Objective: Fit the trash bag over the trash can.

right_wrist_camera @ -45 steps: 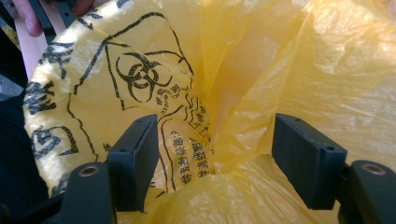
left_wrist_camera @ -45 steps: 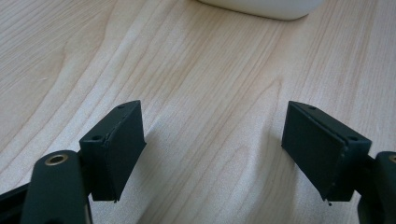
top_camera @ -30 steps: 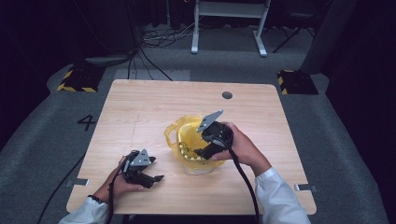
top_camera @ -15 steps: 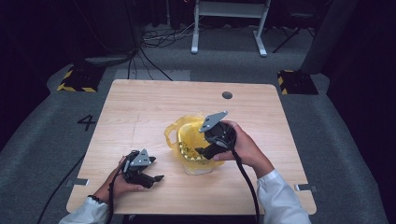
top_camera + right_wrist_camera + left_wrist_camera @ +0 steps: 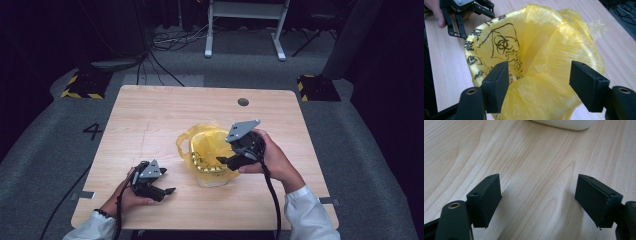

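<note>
Near edge: left gripper (image 5: 167,190) parked low over bare table (image 5: 150,120), jaws spread, nothing between, same spot as a second ago. Mid-table: right gripper (image 5: 221,160), jaws just widened then eased back, still spread and clamping nothing, lifted a little above yellow bag (image 5: 544,62). Bag draped into white bin (image 5: 564,123), mouth open; lining probably near done.
</note>
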`<state>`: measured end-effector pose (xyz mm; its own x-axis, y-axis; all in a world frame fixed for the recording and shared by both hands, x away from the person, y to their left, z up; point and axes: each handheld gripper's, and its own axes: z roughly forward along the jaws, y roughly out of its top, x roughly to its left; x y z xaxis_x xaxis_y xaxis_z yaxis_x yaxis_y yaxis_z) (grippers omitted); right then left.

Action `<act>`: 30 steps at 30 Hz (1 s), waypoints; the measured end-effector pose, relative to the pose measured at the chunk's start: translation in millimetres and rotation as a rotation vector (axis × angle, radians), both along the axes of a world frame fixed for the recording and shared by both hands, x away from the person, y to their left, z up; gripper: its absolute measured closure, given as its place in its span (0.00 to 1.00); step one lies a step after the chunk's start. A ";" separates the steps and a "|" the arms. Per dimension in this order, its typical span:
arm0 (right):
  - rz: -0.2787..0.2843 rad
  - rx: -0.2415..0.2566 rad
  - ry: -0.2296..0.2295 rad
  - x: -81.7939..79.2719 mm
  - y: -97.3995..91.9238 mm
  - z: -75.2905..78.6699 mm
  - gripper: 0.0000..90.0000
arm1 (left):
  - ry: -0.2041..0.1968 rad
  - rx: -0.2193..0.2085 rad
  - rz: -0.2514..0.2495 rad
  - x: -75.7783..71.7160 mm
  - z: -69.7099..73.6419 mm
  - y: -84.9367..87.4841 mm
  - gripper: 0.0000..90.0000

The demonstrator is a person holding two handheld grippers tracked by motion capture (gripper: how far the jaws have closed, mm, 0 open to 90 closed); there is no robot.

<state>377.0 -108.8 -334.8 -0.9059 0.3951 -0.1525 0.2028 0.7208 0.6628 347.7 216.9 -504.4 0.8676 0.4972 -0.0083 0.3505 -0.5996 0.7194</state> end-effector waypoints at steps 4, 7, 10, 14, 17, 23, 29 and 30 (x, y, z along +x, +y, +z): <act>-0.008 0.014 -0.009 -2.5 -9.5 1.4 0.35 | 0.000 0.000 0.000 0.0 0.0 0.0 0.23; -0.019 0.027 -0.014 -4.3 -16.7 2.0 0.35 | 0.000 0.000 0.000 0.0 0.0 0.0 0.24; -0.028 0.038 -0.019 -6.2 -23.2 2.7 0.35 | 0.000 -0.001 0.001 0.0 0.0 0.0 0.23; -0.042 0.056 -0.022 -8.5 -31.7 2.1 0.34 | 0.000 -0.001 0.001 -0.1 -0.1 -0.1 0.23; -0.049 0.059 -0.022 -11.1 -37.8 0.7 0.34 | 0.000 -0.001 0.001 -0.1 -0.1 -0.1 0.23; -0.065 0.061 -0.033 -17.9 -48.8 -3.1 0.34 | 0.000 0.000 0.000 0.0 0.0 0.0 0.23; -0.073 0.056 -0.041 -23.7 -55.0 -9.3 0.34 | -0.001 0.000 0.000 0.0 0.0 0.0 0.23; -0.073 0.057 -0.041 -24.8 -55.9 -10.3 0.34 | 0.000 0.000 0.000 0.0 0.0 0.0 0.23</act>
<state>352.3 -164.7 -345.1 -0.8678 0.4689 -0.1645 0.2251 0.6660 0.7112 347.7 216.9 -504.4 0.8675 0.4973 -0.0080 0.3503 -0.5995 0.7196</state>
